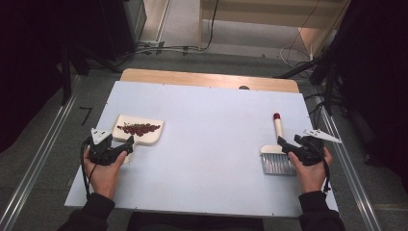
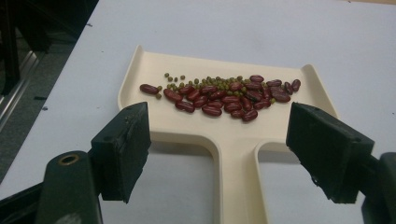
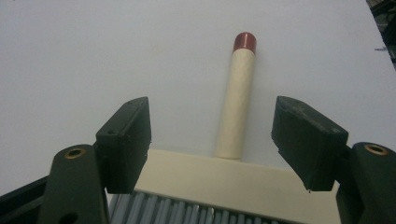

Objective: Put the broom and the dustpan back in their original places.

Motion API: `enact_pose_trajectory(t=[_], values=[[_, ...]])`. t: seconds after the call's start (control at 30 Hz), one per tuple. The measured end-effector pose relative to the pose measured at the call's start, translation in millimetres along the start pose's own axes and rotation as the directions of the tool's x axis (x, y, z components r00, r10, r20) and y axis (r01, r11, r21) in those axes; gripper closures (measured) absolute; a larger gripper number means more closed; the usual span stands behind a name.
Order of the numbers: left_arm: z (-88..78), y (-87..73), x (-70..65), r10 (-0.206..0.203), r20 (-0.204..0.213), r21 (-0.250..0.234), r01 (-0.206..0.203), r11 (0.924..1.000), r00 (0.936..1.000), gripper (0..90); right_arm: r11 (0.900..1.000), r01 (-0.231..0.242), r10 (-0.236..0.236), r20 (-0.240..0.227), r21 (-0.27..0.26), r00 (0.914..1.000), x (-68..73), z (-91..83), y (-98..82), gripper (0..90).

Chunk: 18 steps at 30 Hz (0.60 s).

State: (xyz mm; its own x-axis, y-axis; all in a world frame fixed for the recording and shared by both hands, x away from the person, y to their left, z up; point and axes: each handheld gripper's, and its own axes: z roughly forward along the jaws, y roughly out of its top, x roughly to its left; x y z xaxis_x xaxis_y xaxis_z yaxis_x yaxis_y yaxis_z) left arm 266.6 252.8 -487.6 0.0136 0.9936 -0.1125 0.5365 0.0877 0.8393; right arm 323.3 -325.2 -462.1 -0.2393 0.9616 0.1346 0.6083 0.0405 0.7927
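A cream dustpan [image 1: 153,135] lies at the table's left with a pile of red and small green beans [image 1: 138,128] in it. My left gripper [image 1: 122,143] sits just behind the pan, open. In the left gripper view its jaws stand apart on either side of the dustpan handle [image 2: 238,186], not touching it, with the beans [image 2: 224,95] ahead. At the right lies a brush [image 1: 276,156] with grey bristles and a cream, red-capped handle. My right gripper [image 1: 290,141] is open over the brush head [image 3: 224,179], and the handle [image 3: 238,107] runs away between its jaws.
A white board [image 1: 207,144] covers the wooden table, and its middle holds nothing. Metal rails [image 1: 38,159] run along both sides below the table. Cables lie on the floor beyond the far edge.
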Motion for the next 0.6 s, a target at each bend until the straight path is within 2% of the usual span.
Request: enact_pose_trajectory(t=[0.3, 0.6], values=[[-0.4, -0.3, 0.3, 0.002, 0.001, 0.002, -0.002, 1.0000, 1.0000, 23.1, 1.000, -0.010, 0.010, 0.015, 0.000, 0.9998, -9.2, -11.0, -8.2, 27.0], [-1.6, -0.6, 1.7, -0.003, 0.007, 0.004, 0.003, 1.0000, 1.0000, 22.8, 1.000, -0.010, 0.010, 0.022, -0.001, 0.9997, -12.0, -17.1, -13.2, 26.6]])
